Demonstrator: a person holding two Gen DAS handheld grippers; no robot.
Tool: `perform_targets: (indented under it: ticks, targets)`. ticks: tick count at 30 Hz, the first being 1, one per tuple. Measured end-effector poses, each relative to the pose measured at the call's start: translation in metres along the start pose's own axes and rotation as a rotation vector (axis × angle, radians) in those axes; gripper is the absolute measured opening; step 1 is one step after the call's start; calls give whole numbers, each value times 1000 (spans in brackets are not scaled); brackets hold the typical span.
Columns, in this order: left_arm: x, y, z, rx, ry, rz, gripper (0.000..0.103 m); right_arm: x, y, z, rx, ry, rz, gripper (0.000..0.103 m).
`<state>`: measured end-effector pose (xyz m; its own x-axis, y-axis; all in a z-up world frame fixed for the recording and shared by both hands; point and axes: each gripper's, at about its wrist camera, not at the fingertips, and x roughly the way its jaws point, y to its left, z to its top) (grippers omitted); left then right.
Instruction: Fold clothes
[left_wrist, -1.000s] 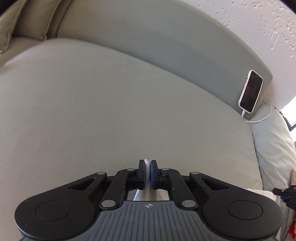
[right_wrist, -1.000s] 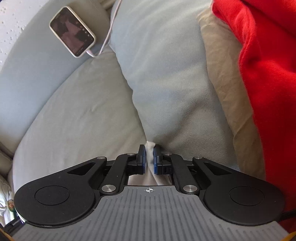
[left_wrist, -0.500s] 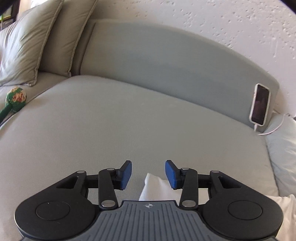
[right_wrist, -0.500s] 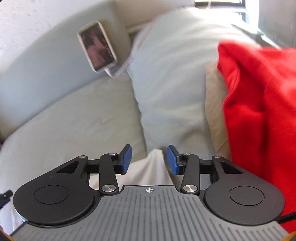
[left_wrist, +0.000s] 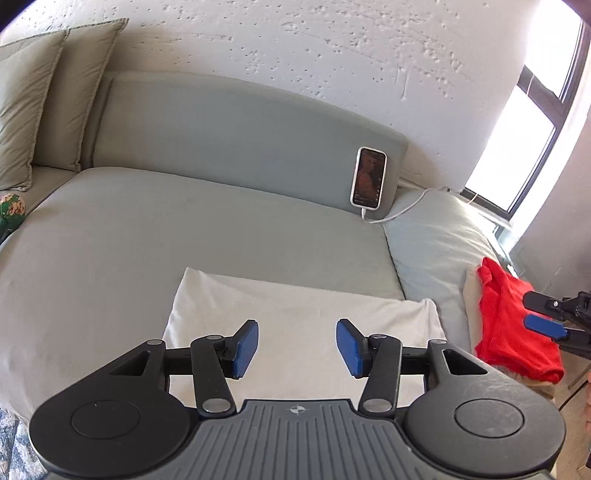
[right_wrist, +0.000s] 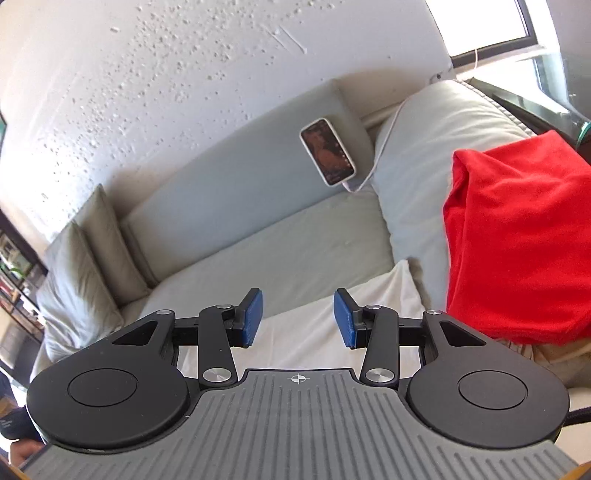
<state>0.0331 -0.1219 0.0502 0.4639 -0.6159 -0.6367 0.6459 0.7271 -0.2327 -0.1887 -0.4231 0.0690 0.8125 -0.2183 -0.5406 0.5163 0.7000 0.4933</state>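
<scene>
Sofa (left_wrist: 110, 258): used as folding surface, grey seat left bare.
Left gripper (left_wrist: 295, 349): jaws spread, nothing held.
Right gripper (right_wrist: 297, 317): jaws spread, empty.
White garment (left_wrist: 295, 306): laid flat below both, apparently released.
Red garment (right_wrist: 517, 240): heaped at 2 o'clock, likely waiting.

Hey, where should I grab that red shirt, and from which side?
Judging by how the red shirt lies bunched on the pillow, pinch its raised upper-left fold, coming from the sofa side; that edge stands free, while the lower part is pressed into the pile.
</scene>
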Motion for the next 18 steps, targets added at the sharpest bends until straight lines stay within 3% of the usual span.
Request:
perform_targets:
  ticks: [3,5,7,8,10,13,14,18]
  targets:
    - [49,-20,-21,90,7,105,50,25,6,-23,-80,55,-41,61]
    - [91,-24,-33,115,41,134,44,60,11,-47,-177,109,-66,58]
    - [120,-18,-43,79,57,151,44,92,16,-68,-282,152,-44,35]
    - [125,-15,-48,61,46,180,39,106,19,-79,-344,156,-33,24]
    - [131,-10,-58,40,28,227,35,126,23,-98,-452,156,-52,24]
    - [131,-4,-67,82,102,312,43,137,15,-115,-548,180,-146,24]
    - [126,-3,-70,97,115,350,43,132,11,-116,-564,180,-185,30]
    - [101,3,-72,77,162,467,43,101,-27,-101,-435,225,-320,40]
